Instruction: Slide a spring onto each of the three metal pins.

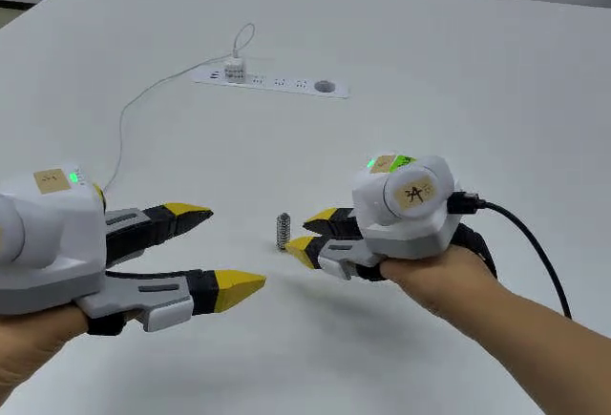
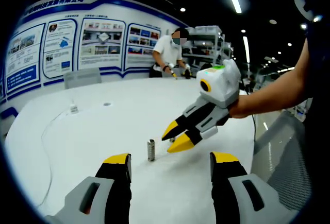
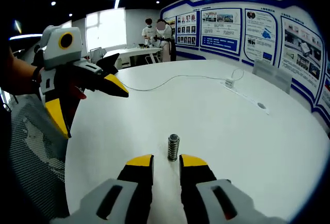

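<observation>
Left gripper [image 1: 232,246]: jaws wide open, body cut off at frame edge | right gripper [image 1: 299,230]: jaws slightly parted, empty, tips just beside spring [image 1: 284,231] | spring: upright, long axis vertical, mid-desk [image 1: 401,62], inside of coils too small to tell

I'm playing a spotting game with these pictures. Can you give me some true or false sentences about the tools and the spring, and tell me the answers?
1. The spring stands upright on the white table. True.
2. The left tool is shut tight. False: its jaws are wide apart and hold nothing.
3. The right tool is squeezing the spring. False: the spring stands just ahead of its tips, not between them.
4. A power strip lies farther back on the table with a white plug in it. True.
</observation>
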